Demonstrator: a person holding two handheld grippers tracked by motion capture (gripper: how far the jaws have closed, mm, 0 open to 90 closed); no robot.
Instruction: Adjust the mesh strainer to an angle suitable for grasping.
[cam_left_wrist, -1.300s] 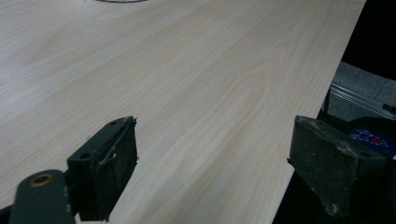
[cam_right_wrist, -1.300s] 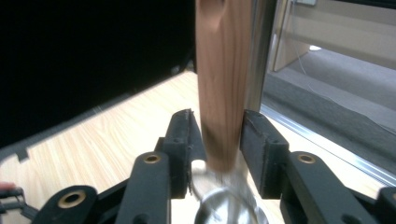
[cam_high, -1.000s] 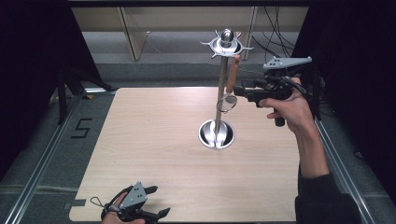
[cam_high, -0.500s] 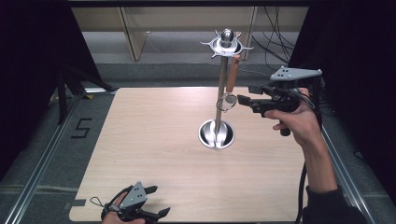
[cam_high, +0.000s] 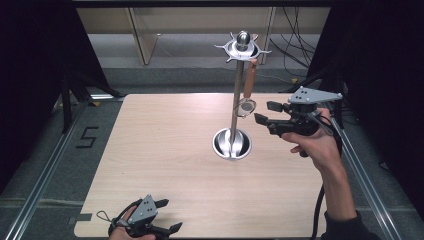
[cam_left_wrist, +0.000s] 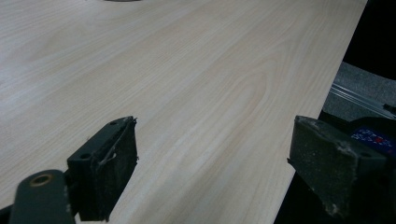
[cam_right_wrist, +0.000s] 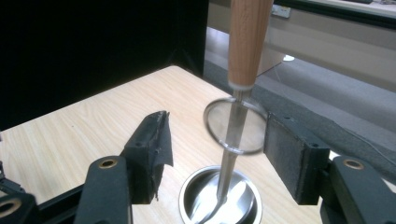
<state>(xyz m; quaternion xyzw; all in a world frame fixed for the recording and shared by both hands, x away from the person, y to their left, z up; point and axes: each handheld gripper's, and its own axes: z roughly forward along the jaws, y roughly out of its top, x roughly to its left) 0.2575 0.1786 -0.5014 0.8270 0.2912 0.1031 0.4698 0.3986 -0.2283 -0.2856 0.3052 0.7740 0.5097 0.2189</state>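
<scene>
A metal utensil stand (cam_high: 236, 100) rises from a round steel base (cam_high: 231, 143) on the wooden table (cam_high: 165, 150). From a hook at its top hangs a strainer with a wooden handle (cam_high: 248, 82) and a small wire ring (cam_high: 246, 107). My right gripper (cam_high: 264, 112) is held level just right of the ring, apart from it. Its jaws have just been opening and nothing is between them. In the right gripper view the handle (cam_right_wrist: 247, 42) and ring (cam_right_wrist: 236, 126) hang beyond the open gripper (cam_right_wrist: 215, 149). My left gripper (cam_high: 171, 215) lies open at the table's near edge, its jaws (cam_left_wrist: 212, 163) empty.
Dark curtains flank the table on both sides. Metal rails (cam_high: 40, 185) run along the floor at left and right. A wooden shelf unit (cam_high: 145, 35) and cables (cam_high: 295, 45) stand behind the table. A taped "5" (cam_high: 86, 137) marks the floor at the left.
My right gripper has drawn back to the right and a little down, away from the hanging strainer, and its jaws stand wider. The left gripper has stayed put.
</scene>
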